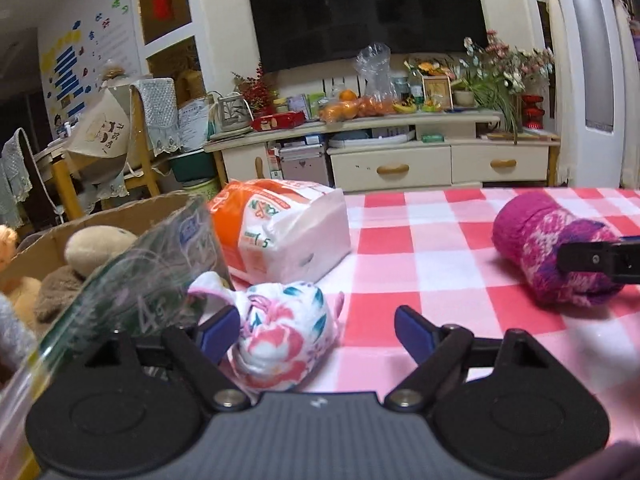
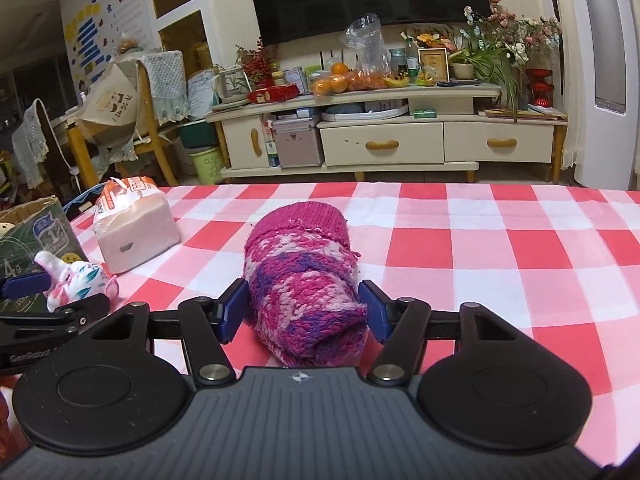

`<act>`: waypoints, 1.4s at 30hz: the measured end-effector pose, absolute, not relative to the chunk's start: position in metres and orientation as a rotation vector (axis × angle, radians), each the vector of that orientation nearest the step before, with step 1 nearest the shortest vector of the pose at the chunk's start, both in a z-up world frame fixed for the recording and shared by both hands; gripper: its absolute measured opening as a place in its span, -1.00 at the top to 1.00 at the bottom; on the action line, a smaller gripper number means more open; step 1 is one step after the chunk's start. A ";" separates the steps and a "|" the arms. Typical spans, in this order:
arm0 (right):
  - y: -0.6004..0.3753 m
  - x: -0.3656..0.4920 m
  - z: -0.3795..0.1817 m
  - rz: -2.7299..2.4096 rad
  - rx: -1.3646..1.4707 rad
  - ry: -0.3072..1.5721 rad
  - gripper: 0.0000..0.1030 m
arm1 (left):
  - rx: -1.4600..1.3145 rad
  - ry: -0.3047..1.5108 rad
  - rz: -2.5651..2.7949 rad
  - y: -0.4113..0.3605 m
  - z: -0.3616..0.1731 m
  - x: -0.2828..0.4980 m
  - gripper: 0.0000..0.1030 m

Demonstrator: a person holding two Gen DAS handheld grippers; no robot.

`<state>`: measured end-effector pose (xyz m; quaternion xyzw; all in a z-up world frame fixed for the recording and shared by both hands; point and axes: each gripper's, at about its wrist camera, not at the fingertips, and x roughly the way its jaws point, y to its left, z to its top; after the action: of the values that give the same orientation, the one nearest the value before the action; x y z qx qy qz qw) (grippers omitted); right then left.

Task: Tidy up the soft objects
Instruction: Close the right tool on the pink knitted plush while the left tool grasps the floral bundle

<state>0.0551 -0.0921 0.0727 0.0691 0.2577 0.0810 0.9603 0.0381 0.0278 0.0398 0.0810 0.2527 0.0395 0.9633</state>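
A rolled white cloth with pink flowers (image 1: 282, 334) lies on the checked tablecloth (image 1: 432, 248), between the fingers of my open left gripper (image 1: 316, 330); the left pad touches it and the right pad stands apart. A rolled pink and purple knitted sock (image 2: 306, 280) lies between the fingers of my right gripper (image 2: 306, 310), whose pads sit on both its sides. The sock also shows in the left wrist view (image 1: 556, 248) with the right gripper's finger (image 1: 600, 260) at it. The floral cloth (image 2: 80, 280) and the left gripper (image 2: 44, 304) show at the left of the right wrist view.
A cardboard box (image 1: 100, 220) with plush toys (image 1: 96, 248) stands at the table's left edge. A pack of tissues (image 1: 280, 232) lies beside it. Beyond the table's far edge are a TV cabinet (image 2: 380, 144) and chairs.
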 end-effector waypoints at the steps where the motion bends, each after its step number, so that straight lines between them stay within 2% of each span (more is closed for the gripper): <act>1: -0.093 0.055 0.072 0.164 0.141 0.523 -0.47 | 0.176 0.518 0.081 0.028 0.039 0.040 -0.60; 3: -0.094 0.057 0.071 0.169 0.148 0.527 -0.47 | 0.207 0.525 0.088 0.026 0.035 0.044 -0.48; 5: -0.092 0.059 0.071 0.171 0.151 0.526 -0.55 | 0.218 0.531 0.102 0.030 0.033 0.047 -0.26; 6: -0.091 0.060 0.071 0.169 0.151 0.524 -0.66 | 0.215 0.531 0.110 0.032 0.033 0.048 -0.22; 7: -0.090 0.061 0.071 0.164 0.151 0.522 -0.96 | 0.212 0.529 0.116 0.034 0.034 0.049 -0.15; 11: -0.087 0.069 0.069 0.146 0.173 0.524 -1.00 | 0.198 0.534 0.119 0.040 0.037 0.052 0.11; 16: -0.084 0.073 0.065 0.105 0.167 0.531 -0.97 | 0.205 0.536 0.100 0.039 0.038 0.049 0.21; 18: -0.084 0.073 0.065 0.100 0.169 0.528 -0.84 | 0.207 0.535 0.088 0.037 0.038 0.047 0.24; 19: -0.084 0.073 0.065 0.099 0.167 0.532 -0.72 | 0.205 0.536 0.081 0.037 0.038 0.046 0.25; 23: -0.083 0.070 0.066 0.092 0.157 0.524 -0.61 | 0.180 0.545 0.045 0.035 0.042 0.042 0.28; 34: -0.087 0.051 0.071 0.089 0.182 0.541 -0.55 | 0.044 0.576 -0.053 0.041 0.058 0.022 0.42; 42: -0.093 0.026 0.077 0.075 0.227 0.551 -0.55 | -0.022 0.618 -0.129 0.048 0.061 0.003 0.42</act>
<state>0.0260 -0.0926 0.0767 0.1118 0.2716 0.0370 0.9552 0.0035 0.0482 0.0610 -0.0108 0.3038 -0.0637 0.9506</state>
